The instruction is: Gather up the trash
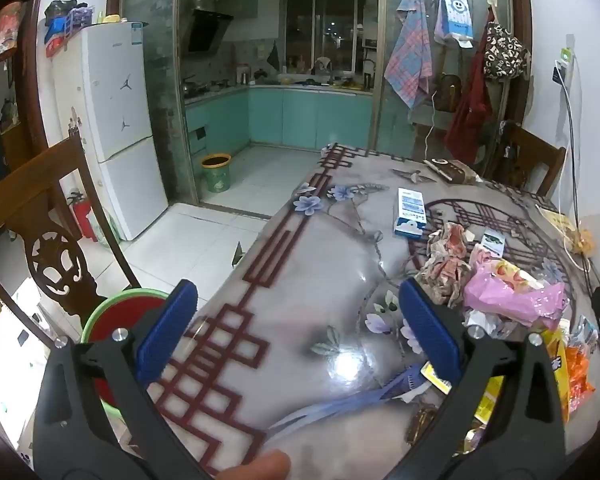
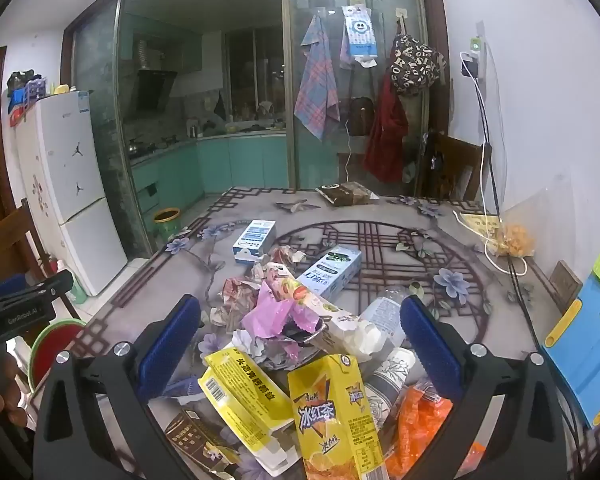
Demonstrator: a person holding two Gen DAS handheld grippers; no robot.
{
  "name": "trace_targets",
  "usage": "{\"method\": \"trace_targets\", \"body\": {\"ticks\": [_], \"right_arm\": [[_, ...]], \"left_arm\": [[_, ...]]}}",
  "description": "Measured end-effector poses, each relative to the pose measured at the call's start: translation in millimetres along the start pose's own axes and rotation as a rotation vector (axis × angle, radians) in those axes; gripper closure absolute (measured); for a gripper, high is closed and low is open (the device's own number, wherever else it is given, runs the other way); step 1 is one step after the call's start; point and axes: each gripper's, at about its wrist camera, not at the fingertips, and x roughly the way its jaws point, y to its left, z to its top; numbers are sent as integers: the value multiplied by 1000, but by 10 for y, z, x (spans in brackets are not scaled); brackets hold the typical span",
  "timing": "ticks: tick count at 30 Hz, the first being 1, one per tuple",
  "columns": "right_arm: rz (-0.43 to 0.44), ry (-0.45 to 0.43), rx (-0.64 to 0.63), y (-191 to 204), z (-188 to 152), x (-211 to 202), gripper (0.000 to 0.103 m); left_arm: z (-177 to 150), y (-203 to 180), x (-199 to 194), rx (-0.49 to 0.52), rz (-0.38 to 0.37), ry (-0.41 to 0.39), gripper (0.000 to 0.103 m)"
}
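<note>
Patterned vinyl covers the worktop (image 1: 300,280) in a dining room that looks into a teal kitchen. Left tool (image 1: 298,320) hangs over a bare stretch of that worktop, its blue pads wide apart and holding nothing; a blue strap (image 1: 340,404) lies just below and between them, and the trash pile sits off to its right. Right tool (image 2: 300,330) is likewise spread wide with nothing clamped — it hovers straight over the pile, whose middle shows between the pads.

Nearest that tool are a yellow tea carton (image 2: 332,416), a yellow pouch (image 2: 240,396) touching it on the left, and an orange packet (image 2: 424,424) on the right. Beyond them lie a pink wrapper (image 2: 276,314), crumpled paper (image 2: 240,292) and a clear bottle (image 2: 384,312), all heaped together. A long pale-blue box (image 2: 332,274) leans on the far side of the heap, and a smaller blue-white box (image 2: 254,240) lies flat just beyond, apart from it.

Farther back, near the far edge, rests a brown packet (image 2: 344,194). A red basin (image 1: 120,320) with a green rim sits on a chair beside the worktop's left edge — close to the left tool. On the kitchen floor stands a green bin (image 1: 217,172), well apart from everything on the worktop.
</note>
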Motion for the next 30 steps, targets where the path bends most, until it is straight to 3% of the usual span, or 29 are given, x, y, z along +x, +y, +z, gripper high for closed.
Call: {"method": "trace_targets", "body": {"ticks": [7,11,30], "right_arm": [[-10,1,-9,9,-4,10,7],[-13,2,-2,-45,-7,18,7],[-36,30,-12,-25,-19,60,7]], "left_arm": [[-7,123,20,2,-10,13,4],[-39,-63,35,46,18,12,4],[-90,-106,74,87,30,27,4]]}}
